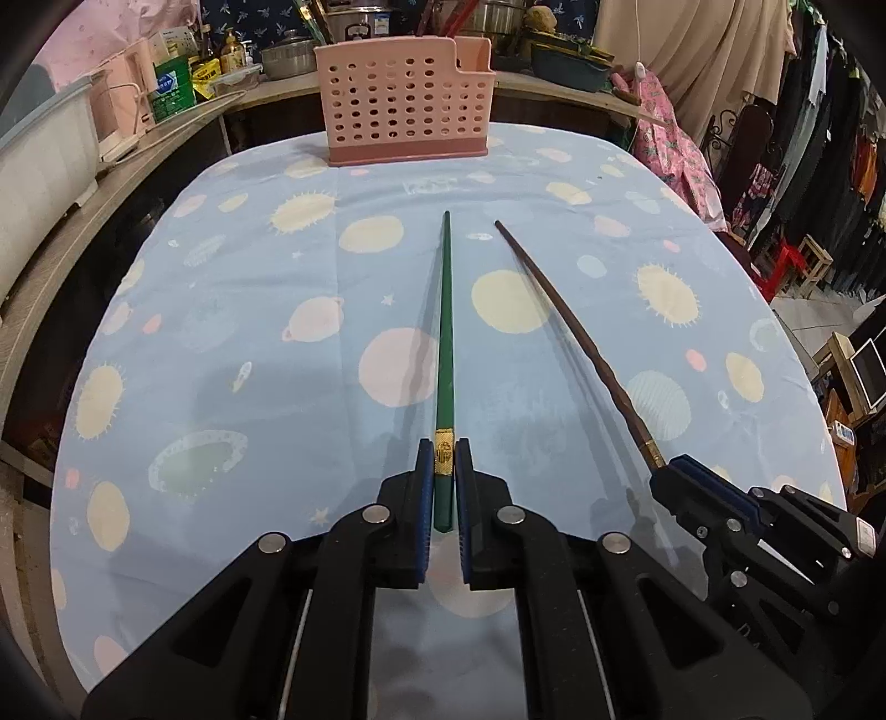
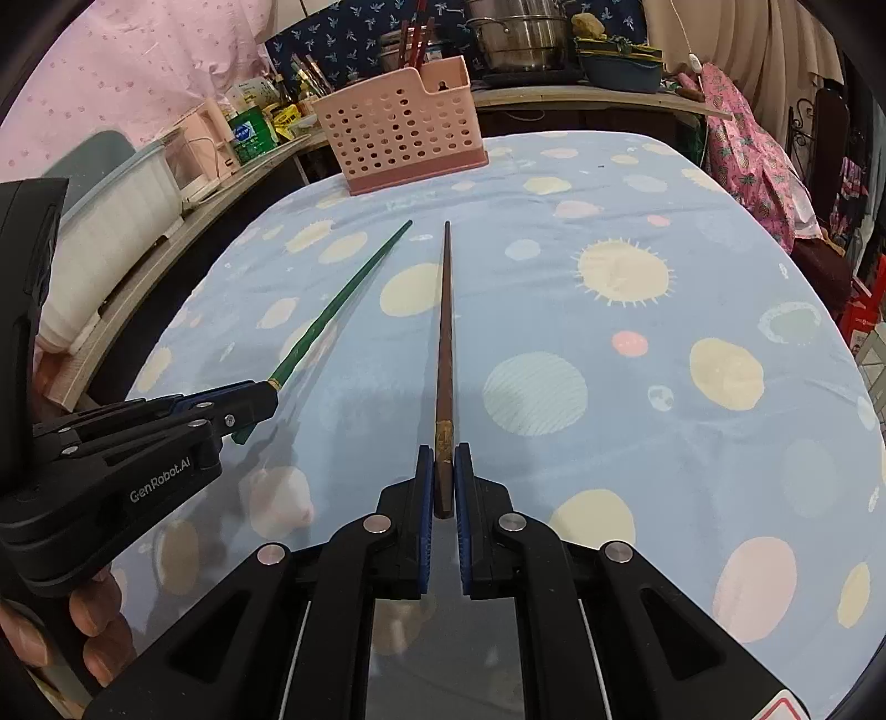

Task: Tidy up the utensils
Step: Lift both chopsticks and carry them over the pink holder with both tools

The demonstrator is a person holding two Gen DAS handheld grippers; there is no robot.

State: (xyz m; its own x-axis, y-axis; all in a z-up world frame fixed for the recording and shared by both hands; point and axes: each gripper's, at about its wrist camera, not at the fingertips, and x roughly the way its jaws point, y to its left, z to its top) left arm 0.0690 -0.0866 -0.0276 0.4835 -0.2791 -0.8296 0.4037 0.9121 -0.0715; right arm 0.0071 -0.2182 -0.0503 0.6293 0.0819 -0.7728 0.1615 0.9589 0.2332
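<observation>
Left gripper (image 1: pixel 443 471) is clamped on the green chopstick (image 1: pixel 444 332), pads pinching it at the gold band near its thick end. Right gripper (image 2: pixel 443 476) is clamped on the brown chopstick (image 2: pixel 444 343), same spot, at its gold band. No earlier frame here, so I only report the grip as it stands.

Both sticks point forward toward the pink perforated utensil holder (image 1: pixel 407 105), tips well short of it. I see shadows under both shafts, so both look lifted off the cloth; the tips I can't call for sure. The sticks run side by side, closer at the tips than at the grippers, not touching.

The holder stands upright at the far edge of the table (image 1: pixel 232 343), which has a blue planet-print cloth. Open cloth between tips and holder, nothing lying in that lane. Plenty of bare cloth left and right of the sticks too.

Edges: the table's left edge runs close to a wooden shelf (image 1: pixel 66 221) with a white bin (image 1: pixel 39 160) on it, narrow gap there. Beyond the holder, a counter with pots (image 2: pixel 520 33) and bottles. Right edge drops off to open floor and a clothes rack (image 1: pixel 830 166).

In the right wrist view, fingers (image 2: pixel 94 603) of the person's hand show under the left gripper's body, low left.
</observation>
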